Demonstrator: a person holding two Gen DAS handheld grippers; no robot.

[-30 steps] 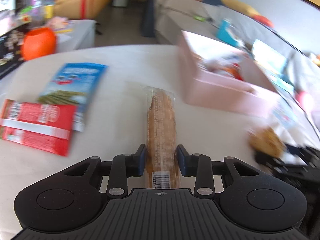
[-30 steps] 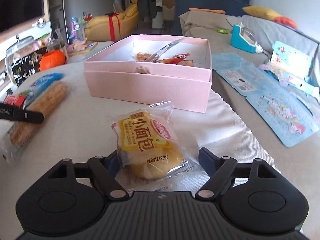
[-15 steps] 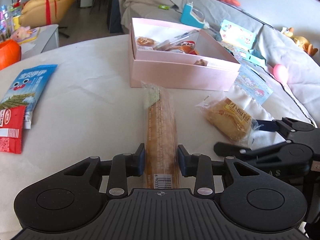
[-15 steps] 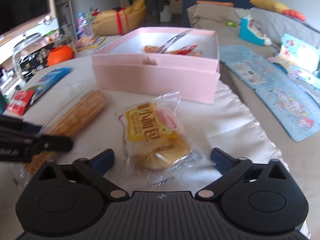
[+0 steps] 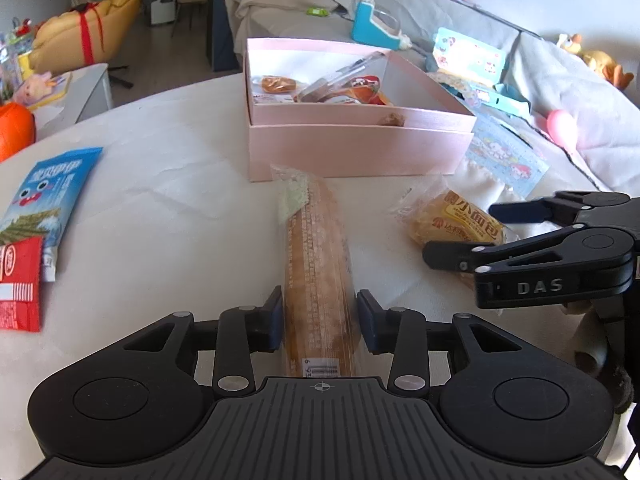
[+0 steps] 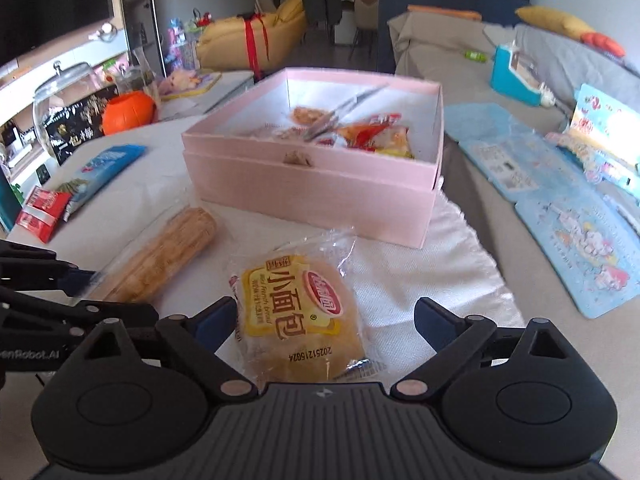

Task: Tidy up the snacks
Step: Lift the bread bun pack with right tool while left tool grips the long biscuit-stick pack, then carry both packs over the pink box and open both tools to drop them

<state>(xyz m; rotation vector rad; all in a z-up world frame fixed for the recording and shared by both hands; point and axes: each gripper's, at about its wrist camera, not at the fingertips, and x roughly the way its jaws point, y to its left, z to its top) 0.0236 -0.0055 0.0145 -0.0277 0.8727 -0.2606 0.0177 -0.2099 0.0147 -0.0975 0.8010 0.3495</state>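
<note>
Left claw (image 5: 320, 316): I pinch the long clear-wrapped biscuit stick (image 5: 318, 264), aimed at the open pink cardboard box (image 5: 356, 148).
Right claw (image 6: 324, 320): spread wide around the yellow-wrapped small bun (image 6: 298, 316), ready to grab.

Left tool (image 5: 320, 316): black ribbed housing, blue pads (image 5: 276, 318), silver screws. Right tool (image 6: 324, 320): "DAS" marking.

The box (image 5: 360, 148) is pale pink; the long cracker pack (image 5: 318, 256) is tan under clear wrap; the bun packet (image 6: 298, 312) is yellow with a red oval; one pouch (image 5: 48, 196) is blue, another (image 5: 18, 284) red and white
</note>
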